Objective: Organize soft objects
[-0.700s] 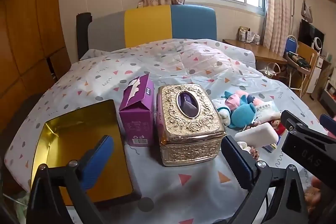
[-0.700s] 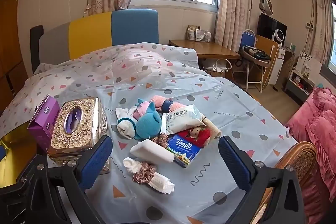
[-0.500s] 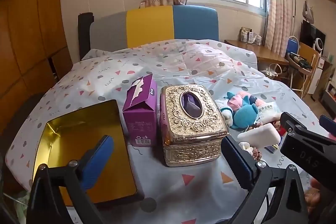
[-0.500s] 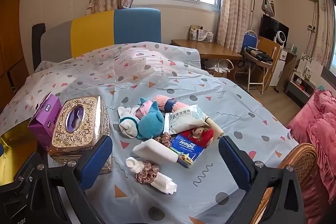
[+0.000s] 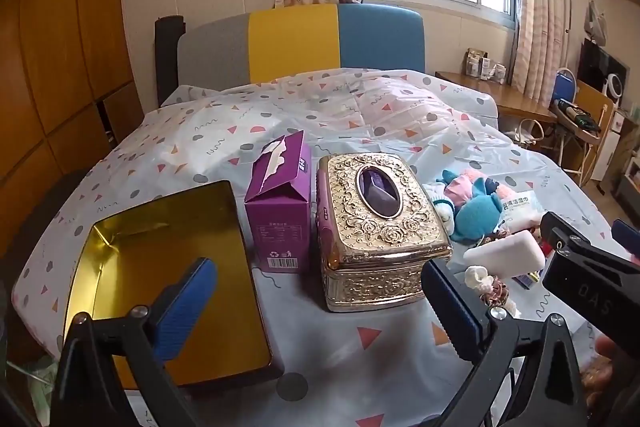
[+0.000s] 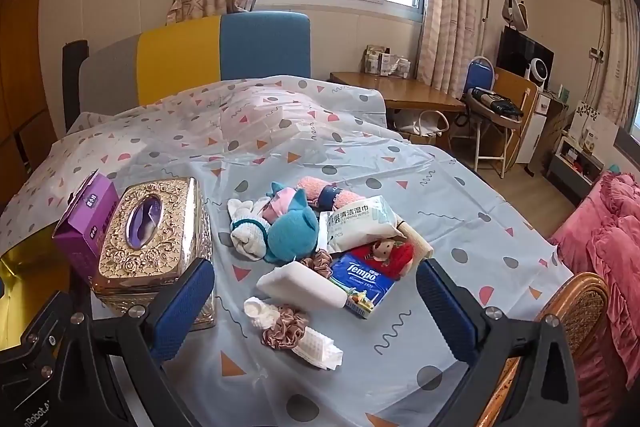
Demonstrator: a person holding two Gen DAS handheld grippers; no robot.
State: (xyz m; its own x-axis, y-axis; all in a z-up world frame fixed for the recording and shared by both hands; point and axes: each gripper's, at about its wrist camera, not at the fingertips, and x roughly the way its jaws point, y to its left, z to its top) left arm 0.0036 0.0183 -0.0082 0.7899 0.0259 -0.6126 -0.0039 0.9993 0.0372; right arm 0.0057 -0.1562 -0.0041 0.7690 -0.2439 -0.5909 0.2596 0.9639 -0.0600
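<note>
Right wrist view: wide-open, empty fingers (image 6: pixel 448 311), satin scrunchie (image 6: pixel 285 327) between and beyond them.

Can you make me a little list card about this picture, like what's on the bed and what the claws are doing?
place: bed with a spotty cover
left claw: open, holding nothing
right claw: open, holding nothing
boxes: gold tin, open with nothing visible inside; purple box; gold tissue box
soft pile: blue plush toy, white sponge, pink scrunchie, wet wipes pack, blue tissue pack
tidied yet: no, pile sits beside the tissue box
</note>
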